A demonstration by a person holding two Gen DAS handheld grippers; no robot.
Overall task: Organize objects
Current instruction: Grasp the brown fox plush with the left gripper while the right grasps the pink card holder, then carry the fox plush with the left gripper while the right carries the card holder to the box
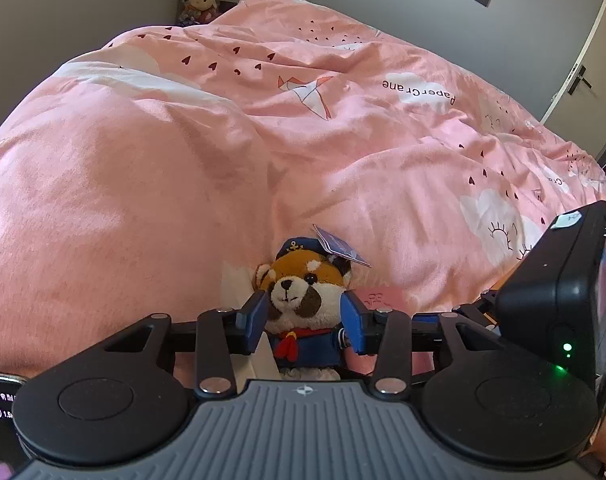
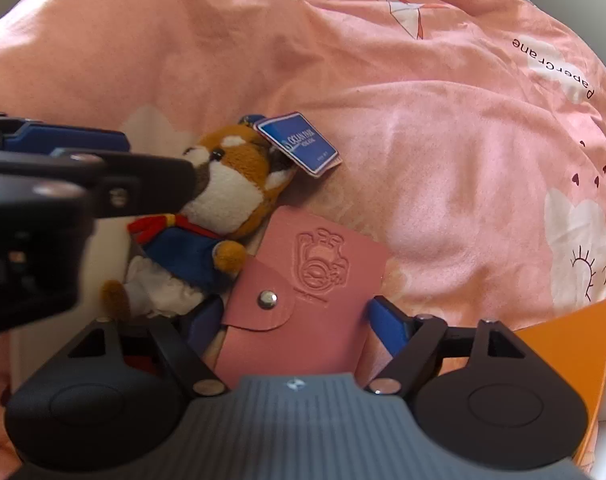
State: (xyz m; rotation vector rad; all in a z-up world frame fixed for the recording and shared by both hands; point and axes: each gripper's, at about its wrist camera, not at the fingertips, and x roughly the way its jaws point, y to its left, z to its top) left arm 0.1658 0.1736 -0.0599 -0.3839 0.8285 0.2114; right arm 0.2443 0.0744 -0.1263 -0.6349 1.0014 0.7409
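Plush fox [image 1: 303, 300] sits btwn left gripper [image 1: 306, 320] pads, contact unclear; pink wallet [image 2: 303, 280] btwn spread right gripper [image 2: 295, 320].

You've got a soft matt cotton-looking duvet [image 1: 343, 152], pink, creased. Plush toy [image 1: 299, 296] is fuzzy pile fabric, with smooth cloth jacket and glossy bead eyes. Its hang tag [image 2: 299, 144] looks like coated glossy card. Pink wallet [image 2: 319, 280] reads as smooth matt leather or faux leather, embossed, shiny metal snap. Near right, orange box [image 2: 575, 356] looks like matt cardboard. Your gripper fingers [image 1: 353, 320] are matt blue pads on black plastic.
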